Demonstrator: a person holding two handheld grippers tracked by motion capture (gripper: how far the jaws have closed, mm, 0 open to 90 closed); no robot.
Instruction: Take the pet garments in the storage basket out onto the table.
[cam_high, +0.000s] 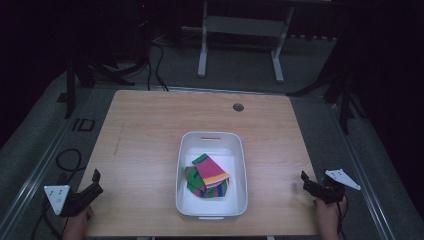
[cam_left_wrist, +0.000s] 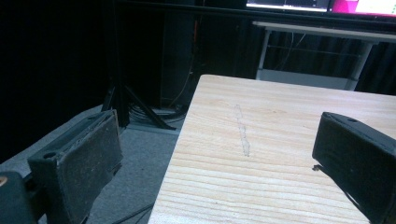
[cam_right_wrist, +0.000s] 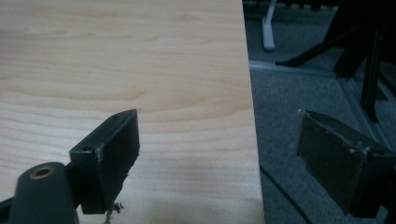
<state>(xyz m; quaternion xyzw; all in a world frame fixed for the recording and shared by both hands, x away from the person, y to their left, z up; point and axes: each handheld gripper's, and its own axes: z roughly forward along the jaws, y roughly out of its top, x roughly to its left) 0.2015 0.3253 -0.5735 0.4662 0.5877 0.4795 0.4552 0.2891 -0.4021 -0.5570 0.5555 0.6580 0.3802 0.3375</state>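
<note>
Centrally on my table (cam_high: 150, 130) sits a white bin (cam_high: 186, 165), well apart from both tools. Inside it lies a folded cloth (cam_high: 207, 176), striped pink, green, yellow and blue; its lower layers are tucked under the pink top panel, so I cannot tell whether it is one piece or several.

Left gripper (cam_high: 95, 181): held at the near left corner of the table, jaws spread wide with nothing between them. In the left gripper view (cam_left_wrist: 224, 154) its left jaw hangs over the floor beside the table edge and its right jaw over the wood; the right jaw is cut off by the frame's corner. A faint pale streak (cam_left_wrist: 243, 133) runs along the tabletop ahead of it; what it is I cannot make out.

Right gripper (cam_high: 306, 181): held at the near right edge, jaws likewise spread wide and empty. In the right gripper view (cam_right_wrist: 217, 154) one jaw is over the wood and the other over the grey floor, straddling the table edge. Small dark flecks near the base of the left jaw are too blurred to identify.

Both hands are cropped by the bottom of the high view. The background beyond the table is dark; a white frame (cam_high: 240, 30) and cables (cam_high: 155, 60) are dimly visible.
</note>
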